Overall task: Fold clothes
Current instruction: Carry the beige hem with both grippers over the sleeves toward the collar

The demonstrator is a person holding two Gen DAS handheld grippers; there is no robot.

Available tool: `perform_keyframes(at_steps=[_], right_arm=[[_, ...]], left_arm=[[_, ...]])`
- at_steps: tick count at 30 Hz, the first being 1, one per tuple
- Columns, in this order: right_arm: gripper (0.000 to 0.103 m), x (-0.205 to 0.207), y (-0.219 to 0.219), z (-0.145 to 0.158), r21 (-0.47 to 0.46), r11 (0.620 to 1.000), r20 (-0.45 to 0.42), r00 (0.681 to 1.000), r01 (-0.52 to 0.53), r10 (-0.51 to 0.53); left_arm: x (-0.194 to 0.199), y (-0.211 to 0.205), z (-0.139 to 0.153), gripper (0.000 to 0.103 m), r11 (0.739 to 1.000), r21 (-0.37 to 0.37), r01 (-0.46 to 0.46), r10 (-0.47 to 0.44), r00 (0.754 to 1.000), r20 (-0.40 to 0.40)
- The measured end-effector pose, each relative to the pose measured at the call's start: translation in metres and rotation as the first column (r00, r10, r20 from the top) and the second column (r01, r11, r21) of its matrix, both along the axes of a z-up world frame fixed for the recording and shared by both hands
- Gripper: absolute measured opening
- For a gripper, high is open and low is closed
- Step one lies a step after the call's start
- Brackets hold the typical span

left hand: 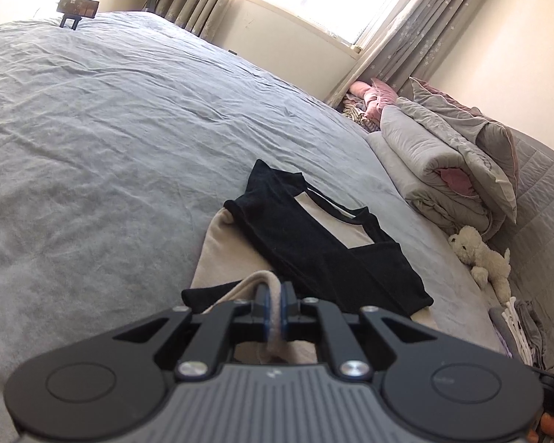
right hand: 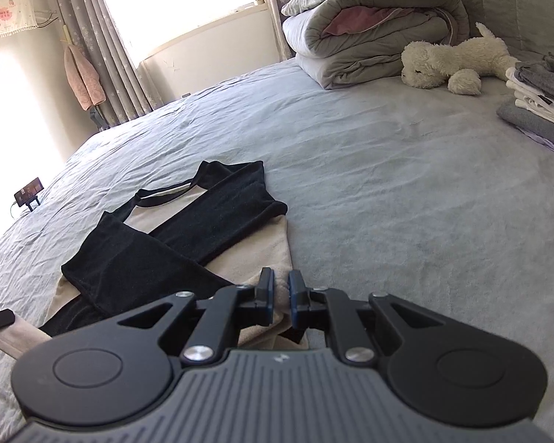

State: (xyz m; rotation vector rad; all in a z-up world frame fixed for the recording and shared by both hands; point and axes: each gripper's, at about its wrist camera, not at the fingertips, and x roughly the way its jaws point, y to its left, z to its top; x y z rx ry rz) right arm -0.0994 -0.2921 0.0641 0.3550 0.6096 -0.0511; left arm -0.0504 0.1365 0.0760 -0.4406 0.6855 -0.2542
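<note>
Pinching a fold of the beige hem, the left gripper (left hand: 275, 304) has its jaws pressed on the shirt (left hand: 295, 232); the shirt lies on the grey bed (left hand: 110, 129), black sleeves crossed over its beige body; the right gripper (right hand: 280, 297) sits at the hem's other corner, jaws slightly apart around cloth; a plush dog (right hand: 458, 61) lies beside folded clothes (right hand: 539, 107) and a rolled duvet (right hand: 369, 33).

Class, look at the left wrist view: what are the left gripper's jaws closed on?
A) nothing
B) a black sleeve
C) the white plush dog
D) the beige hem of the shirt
D: the left gripper pinches a fold of the shirt's beige hem between its jaws.
</note>
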Motion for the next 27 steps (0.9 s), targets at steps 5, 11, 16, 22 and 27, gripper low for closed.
perform_keyframes(at_steps=[5, 11, 16, 22, 27], right_arm=[[0.011, 0.057, -0.006, 0.017, 0.0, 0.998, -0.013, 0.998, -0.056, 0.056], [0.011, 0.148, -0.015, 0.015, 0.027, 0.999, -0.049, 0.998, -0.027, 0.028], [0.011, 0.21, -0.012, 0.001, 0.022, 0.998, -0.084, 0.994, 0.066, -0.064], [0.011, 0.258, -0.015, -0.023, 0.036, 0.984, -0.131, 0.977, 0.176, -0.17], [0.012, 0.262, -0.026, -0.028, 0.091, 0.964, -0.128, 0.963, 0.248, -0.235]], left_arm=[[0.056, -0.008, 0.025, 0.005, 0.999, 0.054, 0.002, 0.0, 1.0, -0.024], [0.154, -0.026, 0.034, 0.005, 0.99, 0.137, -0.033, 0.045, 0.996, -0.081], [0.229, -0.04, 0.015, 0.005, 0.977, 0.189, -0.103, 0.131, 0.981, -0.143], [0.285, -0.047, -0.015, 0.005, 0.967, 0.19, -0.172, 0.212, 0.952, -0.22], [0.3, -0.032, -0.028, 0.01, 0.978, 0.039, -0.204, 0.207, 0.932, -0.296]])
